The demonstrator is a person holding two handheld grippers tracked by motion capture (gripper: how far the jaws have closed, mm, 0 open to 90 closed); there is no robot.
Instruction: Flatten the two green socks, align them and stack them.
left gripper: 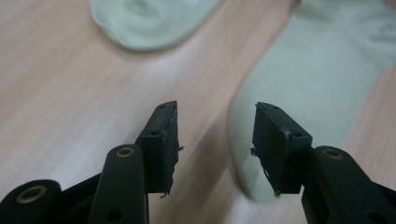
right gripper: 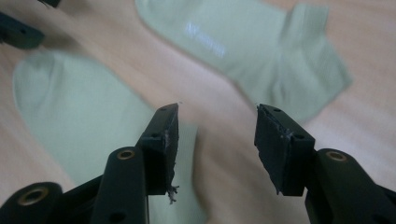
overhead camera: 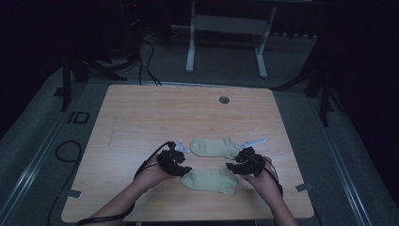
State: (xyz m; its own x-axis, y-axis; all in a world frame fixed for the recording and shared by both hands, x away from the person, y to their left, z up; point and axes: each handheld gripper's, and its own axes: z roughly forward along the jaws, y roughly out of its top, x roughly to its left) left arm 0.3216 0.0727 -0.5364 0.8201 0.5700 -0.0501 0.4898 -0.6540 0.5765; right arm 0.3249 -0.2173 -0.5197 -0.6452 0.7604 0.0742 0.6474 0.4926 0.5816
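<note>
— Socks, two of them, pale green, lie on the wooden bench (overhead camera: 141, 117). The near sock (overhead camera: 211, 181) sits close to the front edge, between the two hands; the far sock (overhead camera: 215, 147) lies just behind it, apart from it by a strip of bare wood.

— And the tools?

— The left tool (overhead camera: 187, 169) hangs just beside the left end of the near sock. In the left gripper view its jaws stand spread with nothing between them; one black jaw is over bare wood, the other over the rounded end of the sock (left gripper: 308, 84). Whether that jaw touches the cloth is hard to tell, as the fabric is blurred there.

— The right one?

— The right tool (overhead camera: 230, 165) is at the right end of the same sock, held by the right hand (overhead camera: 263, 181). The right gripper view shows its jaws spread too, gripping nothing, with the near sock (right gripper: 79, 112) under the left jaw and the far sock (right gripper: 261, 51) lying flat beyond, a faint pale mark on its side.

— Anything else on the bench?

— A small round grey grommet (overhead camera: 224, 100) near the back edge. Past the bench, a white frame (overhead camera: 226, 28) stands on the dark floor.
</note>
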